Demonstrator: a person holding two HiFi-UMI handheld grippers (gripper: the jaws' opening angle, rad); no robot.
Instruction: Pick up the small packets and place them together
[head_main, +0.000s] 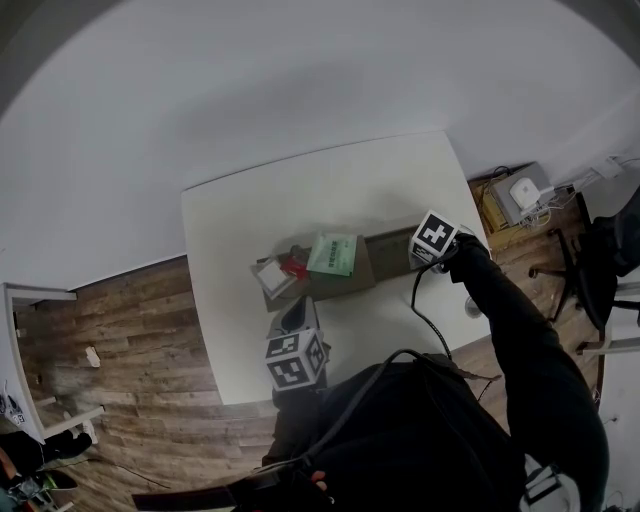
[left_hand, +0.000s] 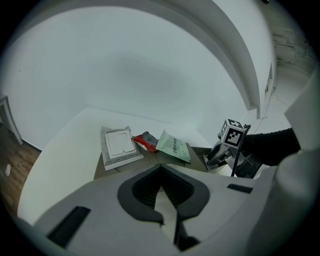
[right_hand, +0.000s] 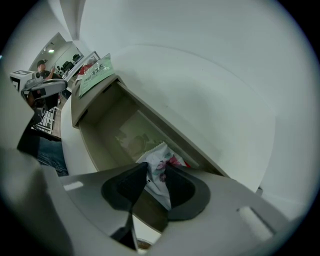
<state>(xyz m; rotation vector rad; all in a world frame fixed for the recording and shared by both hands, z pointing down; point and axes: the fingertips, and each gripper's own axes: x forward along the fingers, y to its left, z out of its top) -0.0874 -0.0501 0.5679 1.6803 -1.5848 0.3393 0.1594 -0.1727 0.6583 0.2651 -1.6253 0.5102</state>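
Note:
A shallow cardboard box (head_main: 388, 250) lies on the white table (head_main: 250, 210). At its left end rest a silver packet (head_main: 272, 277), a red packet (head_main: 293, 265) and a green packet (head_main: 333, 254); the left gripper view shows the silver packet (left_hand: 119, 146), the red one (left_hand: 145, 141) and the green one (left_hand: 174, 147). My right gripper (right_hand: 156, 175) points straight down into the box's right end, shut on a white flowered packet (right_hand: 161, 156). My left gripper (left_hand: 160, 170) hovers near the front of the box, shut with nothing in it.
The table's front edge (head_main: 330, 385) is close to the person's body. Right of the table, an office chair (head_main: 600, 260) and boxes with devices (head_main: 520, 195) stand on the wooden floor. A black cable (head_main: 425, 315) runs across the table from the right gripper.

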